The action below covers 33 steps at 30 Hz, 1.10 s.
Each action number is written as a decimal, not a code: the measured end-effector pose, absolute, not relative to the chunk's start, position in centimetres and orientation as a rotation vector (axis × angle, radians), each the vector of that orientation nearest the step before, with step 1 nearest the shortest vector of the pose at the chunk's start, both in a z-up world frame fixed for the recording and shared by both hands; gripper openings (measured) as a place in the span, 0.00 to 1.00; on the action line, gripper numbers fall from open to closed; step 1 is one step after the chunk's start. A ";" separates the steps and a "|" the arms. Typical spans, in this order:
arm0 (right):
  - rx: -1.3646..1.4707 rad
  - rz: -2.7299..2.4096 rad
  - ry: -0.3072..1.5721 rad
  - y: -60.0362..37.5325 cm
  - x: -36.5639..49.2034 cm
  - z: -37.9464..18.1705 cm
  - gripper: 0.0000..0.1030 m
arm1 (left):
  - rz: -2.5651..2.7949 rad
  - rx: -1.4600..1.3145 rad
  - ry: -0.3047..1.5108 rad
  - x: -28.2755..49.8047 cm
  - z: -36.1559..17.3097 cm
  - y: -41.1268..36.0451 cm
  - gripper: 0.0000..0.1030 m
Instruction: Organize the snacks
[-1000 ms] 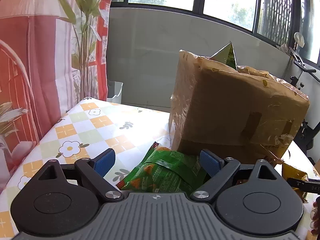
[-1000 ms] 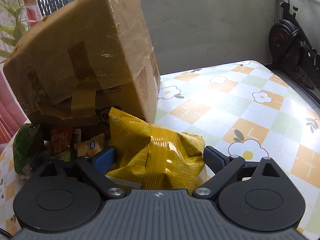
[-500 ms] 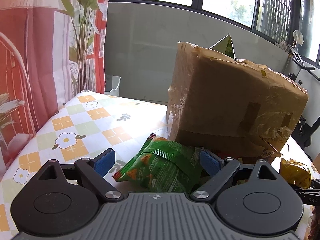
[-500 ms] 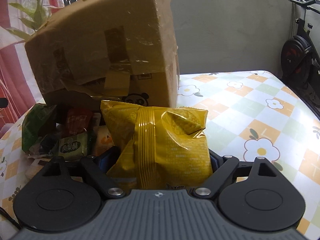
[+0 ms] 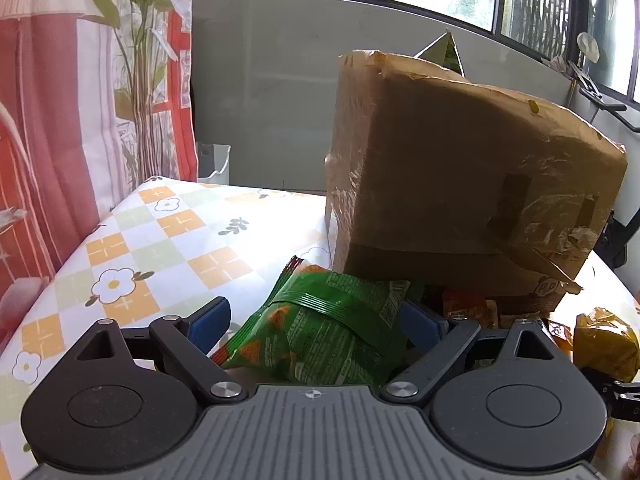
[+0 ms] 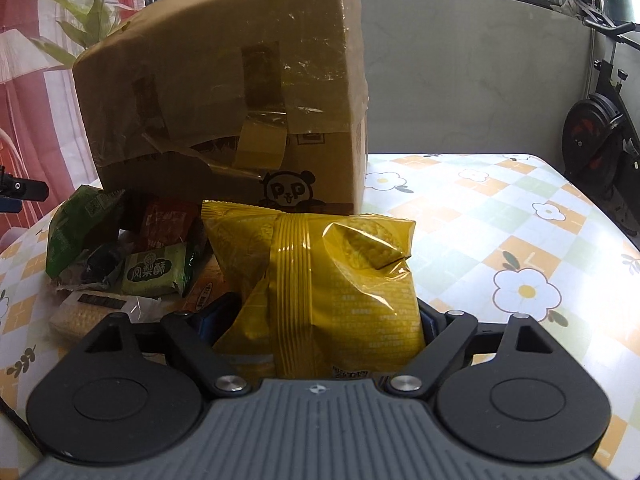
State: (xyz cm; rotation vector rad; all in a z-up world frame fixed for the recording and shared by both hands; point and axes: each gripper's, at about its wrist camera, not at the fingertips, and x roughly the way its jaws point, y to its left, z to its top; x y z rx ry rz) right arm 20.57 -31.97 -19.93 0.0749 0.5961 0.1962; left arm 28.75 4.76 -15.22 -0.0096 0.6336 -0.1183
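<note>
You've got the cardboard box (image 6: pixel 224 92) sitting on the table (image 6: pixel 500 240) behind a pile of small snack packs (image 6: pixel 152 268), with one chip bag (image 5: pixel 324 332) at the pile's left end and another bag (image 6: pixel 328 288) at its right.

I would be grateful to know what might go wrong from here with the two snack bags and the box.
The right claw pinches a puffy yellow bag; squeezing harder might crush it or let it slip. The left claw straddles the green bag with one pad apparently clear; closing might push it aside. The cardboard box leans over small packets; a bump might tip it.
</note>
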 end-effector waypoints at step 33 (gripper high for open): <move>0.121 0.214 0.622 -33.3 21.5 -19.9 0.85 | -0.373 -0.096 0.725 36.8 -21.0 7.4 1.00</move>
